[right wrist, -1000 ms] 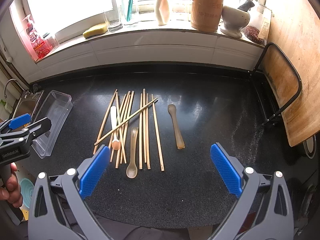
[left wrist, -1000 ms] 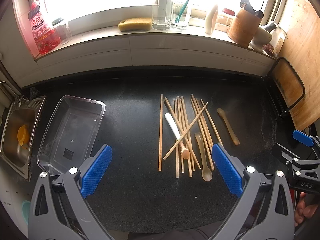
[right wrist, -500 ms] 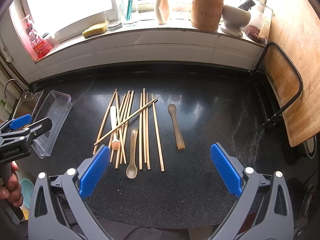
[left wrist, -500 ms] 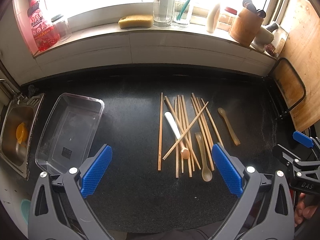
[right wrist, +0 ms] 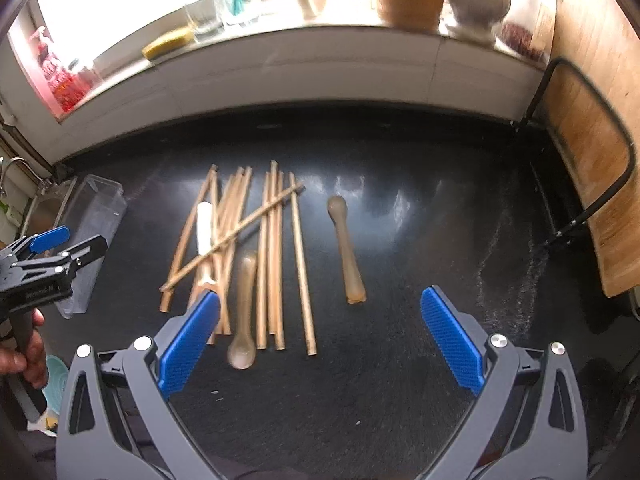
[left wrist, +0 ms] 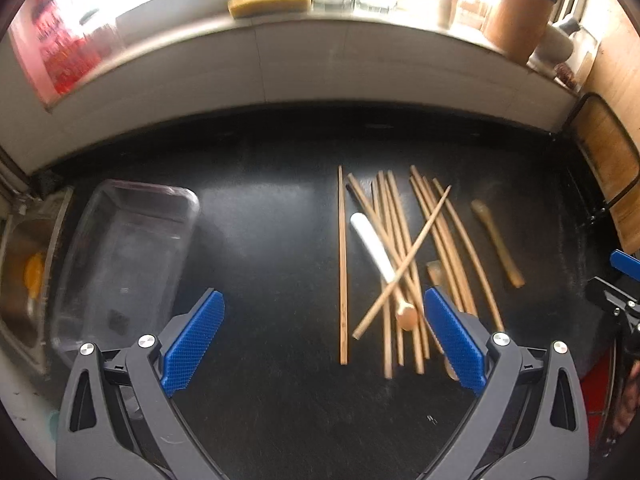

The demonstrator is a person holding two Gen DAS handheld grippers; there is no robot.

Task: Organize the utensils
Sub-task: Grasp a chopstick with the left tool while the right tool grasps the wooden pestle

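Left wrist view: both our tongs, left tongs point(left wrist: 322, 338) and right tongs point(right wrist: 320, 334), gape wide, empty | tan wooden chopsticks point(left wrist: 400, 264) lie crossed on black bench point(left wrist: 272, 240) at 1 o'clock; clear plastic tray point(left wrist: 120, 248) at 10 o'clock | risk: pinching one crossed stick scatters neighbours.

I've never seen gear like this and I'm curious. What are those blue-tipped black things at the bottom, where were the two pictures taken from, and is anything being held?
They are hand-held grabbers, one per hand, each with a camera looking along its fingers. One picture is from the left tool, the other from the right tool. Both are open and hold nothing. On the black counter lie chopsticks, spoons and a clear plastic box.
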